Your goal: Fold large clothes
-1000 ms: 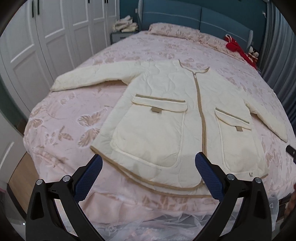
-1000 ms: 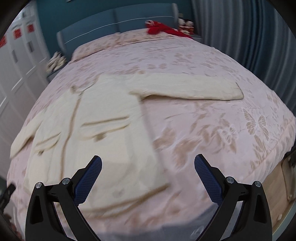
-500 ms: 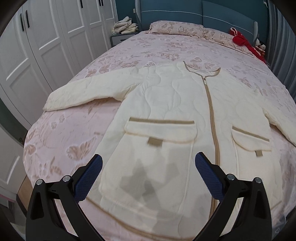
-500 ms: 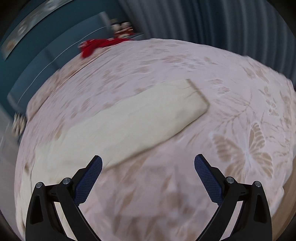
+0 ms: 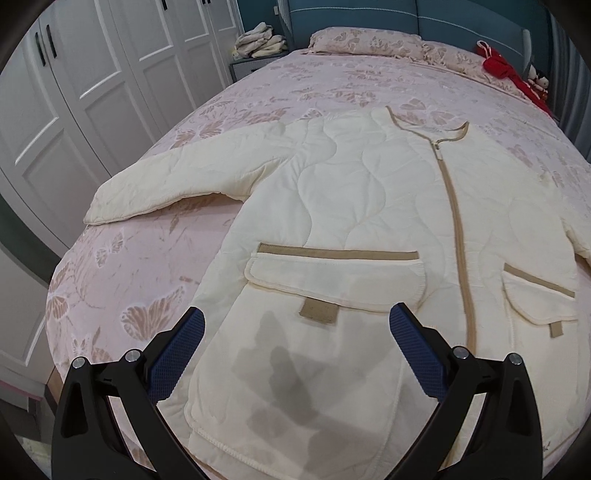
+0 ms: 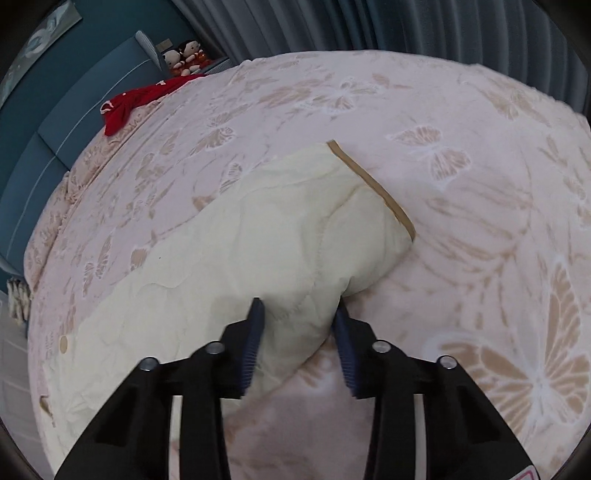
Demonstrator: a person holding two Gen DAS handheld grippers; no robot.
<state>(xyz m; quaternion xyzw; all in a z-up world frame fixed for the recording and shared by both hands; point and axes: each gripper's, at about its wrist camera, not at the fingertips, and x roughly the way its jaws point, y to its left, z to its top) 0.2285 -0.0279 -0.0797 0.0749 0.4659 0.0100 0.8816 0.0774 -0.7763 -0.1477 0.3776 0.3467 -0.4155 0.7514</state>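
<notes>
Left wrist view: hovered with the left claw [image 5: 293,338] spread wide and empty over the lower front of the cream quilted jacket [image 5: 369,229], above the big flap pocket [image 5: 332,280]. Compared with a second earlier, sat closer in over the hem, the shadow of the claw now cast on the pocket. Jacket lay face up, zipped, flat on the bed [image 5: 155,266], one sleeve [image 5: 177,184] stretched out toward the wardrobe side. Nothing gripped on this side yet.

Right wrist view: swung across from the jacket body to the far sleeve [image 6: 295,236] within the last second, and the right claw [image 6: 297,308] had just been closing, the pads now pressed on bunched sleeve fabric short of the tan-bound cuff [image 6: 373,188]. Judged as the start of the first fold: sleeve taken, ready to be carried in over the body.

Surroundings: pink butterfly-print bedspread, pillows [image 5: 365,40] against a teal headboard [image 5: 472,18], a red garment [image 6: 133,101] and two dolls [image 6: 183,55] near the head end, white wardrobe doors [image 5: 92,92], a pile of pale clothes [image 5: 262,40] on the nightstand, grey curtains [image 6: 443,26].
</notes>
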